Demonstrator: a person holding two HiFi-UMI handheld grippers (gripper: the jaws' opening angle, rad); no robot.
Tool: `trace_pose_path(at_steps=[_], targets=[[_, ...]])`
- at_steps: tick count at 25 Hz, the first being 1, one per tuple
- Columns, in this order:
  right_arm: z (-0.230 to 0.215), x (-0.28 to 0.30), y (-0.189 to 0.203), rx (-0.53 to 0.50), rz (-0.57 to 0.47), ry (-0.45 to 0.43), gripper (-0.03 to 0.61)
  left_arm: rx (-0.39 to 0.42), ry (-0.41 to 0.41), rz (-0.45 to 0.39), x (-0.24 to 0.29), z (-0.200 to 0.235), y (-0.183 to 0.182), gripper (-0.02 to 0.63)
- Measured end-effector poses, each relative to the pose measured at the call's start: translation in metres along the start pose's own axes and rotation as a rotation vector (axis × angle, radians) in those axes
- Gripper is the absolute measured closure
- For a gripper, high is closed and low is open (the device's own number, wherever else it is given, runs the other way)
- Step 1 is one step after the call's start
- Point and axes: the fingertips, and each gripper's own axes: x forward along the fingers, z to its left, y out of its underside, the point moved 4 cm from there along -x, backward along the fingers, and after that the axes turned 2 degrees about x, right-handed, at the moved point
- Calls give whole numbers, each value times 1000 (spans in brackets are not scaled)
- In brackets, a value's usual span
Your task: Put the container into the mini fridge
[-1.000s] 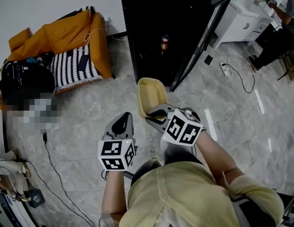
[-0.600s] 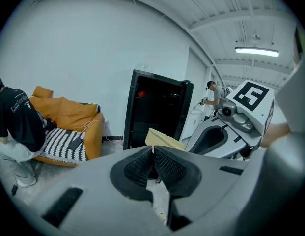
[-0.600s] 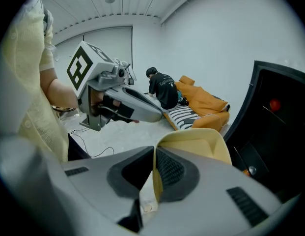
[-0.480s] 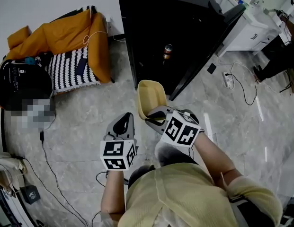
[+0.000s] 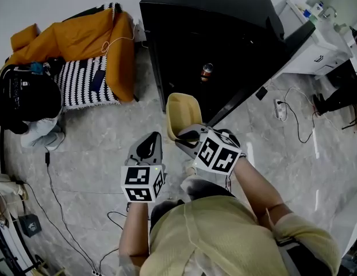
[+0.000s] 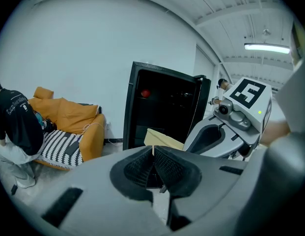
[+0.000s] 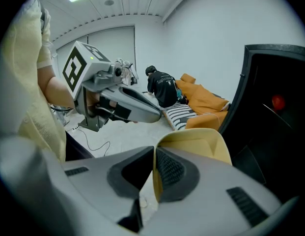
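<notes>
- Nearest us, the left gripper (image 5: 150, 145) carries nothing. Its jaws are pressed together with nothing between them. We would hold it clear of the load, or have it ready to steady the door.
- Just to its right, the right gripper (image 5: 188, 135) has its jaws clamped on the near rim of the beige plastic container (image 5: 183, 111), one pad inside the wall and one outside.
- The container is in the air over the tiled floor (image 5: 98, 131), just short of the fridge opening, with its hollow showing to us from above.
- Beyond it the black mini fridge (image 5: 212, 33) stands with its door (image 5: 258, 76) swung open to the right. The inside is dark, and a can (image 5: 206, 72) sits on a shelf in there.
- A grip on one rim probably lets the tub pivot. So we should carry it forward slowly and level, pass well inside the door edge, and aim for bare shelf away from the can. We should part the jaws only once the base rests flat.
</notes>
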Motion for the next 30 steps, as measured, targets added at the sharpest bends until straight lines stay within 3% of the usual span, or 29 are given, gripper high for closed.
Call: trace_pose_path(at_steps=[15, 30], targets=[[-81, 8, 28, -46, 53, -48, 541, -3, -43, 7, 72, -5, -13, 583], [-127, 29, 38, -56, 132, -3, 541, -8, -24, 2, 104, 11, -18, 583]])
